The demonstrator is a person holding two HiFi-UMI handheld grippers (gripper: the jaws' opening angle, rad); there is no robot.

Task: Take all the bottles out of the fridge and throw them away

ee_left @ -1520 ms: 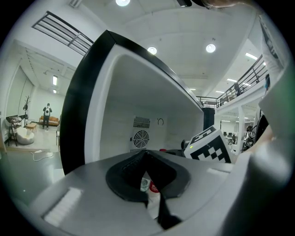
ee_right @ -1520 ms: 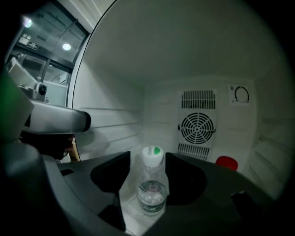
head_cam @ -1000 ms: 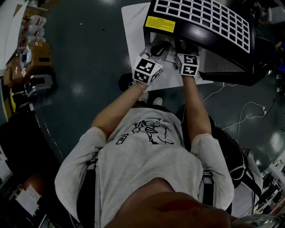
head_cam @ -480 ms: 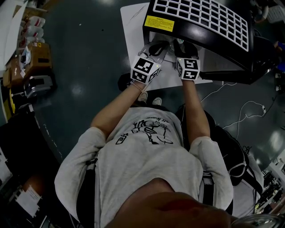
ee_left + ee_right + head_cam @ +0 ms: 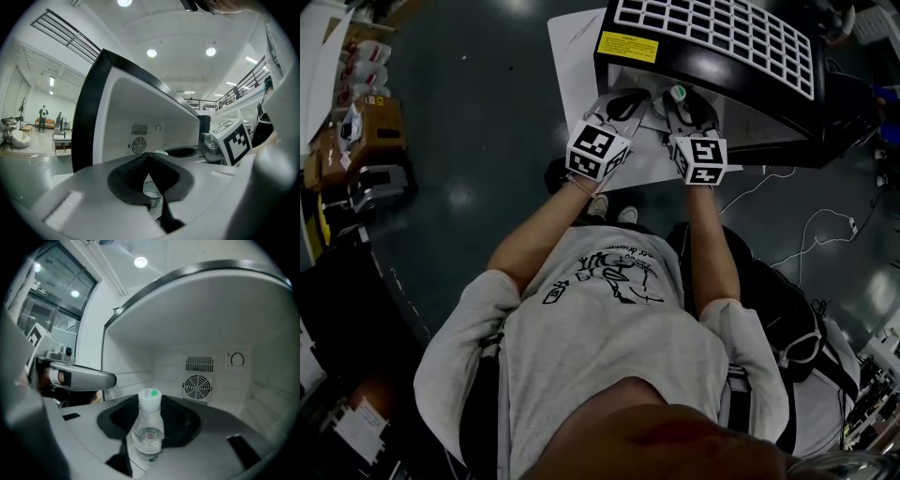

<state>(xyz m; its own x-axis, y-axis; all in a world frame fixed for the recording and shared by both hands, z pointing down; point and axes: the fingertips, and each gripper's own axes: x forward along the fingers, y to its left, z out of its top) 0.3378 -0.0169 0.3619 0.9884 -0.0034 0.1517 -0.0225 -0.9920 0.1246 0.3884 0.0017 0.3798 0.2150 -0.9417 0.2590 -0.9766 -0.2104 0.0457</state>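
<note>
Fridge (image 5: 211, 333) open | bottle (image 5: 149, 430) upright, little water, in right gripper (image 5: 150, 448)

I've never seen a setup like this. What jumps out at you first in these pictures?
A small clear bottle with a green-dotted white cap sits clamped in the right gripper's fingers, in front of the fridge's white inner wall. From above, a person in a printed T-shirt reaches both arms into the black fridge, each gripper topped by a bold black-and-white marker cube.

Clear, smooth plastic bottle (image 5: 148, 434); fridge (image 5: 712, 73) glossy black outside, matt white plastic inside; floor (image 5: 478, 112) shiny.
</note>
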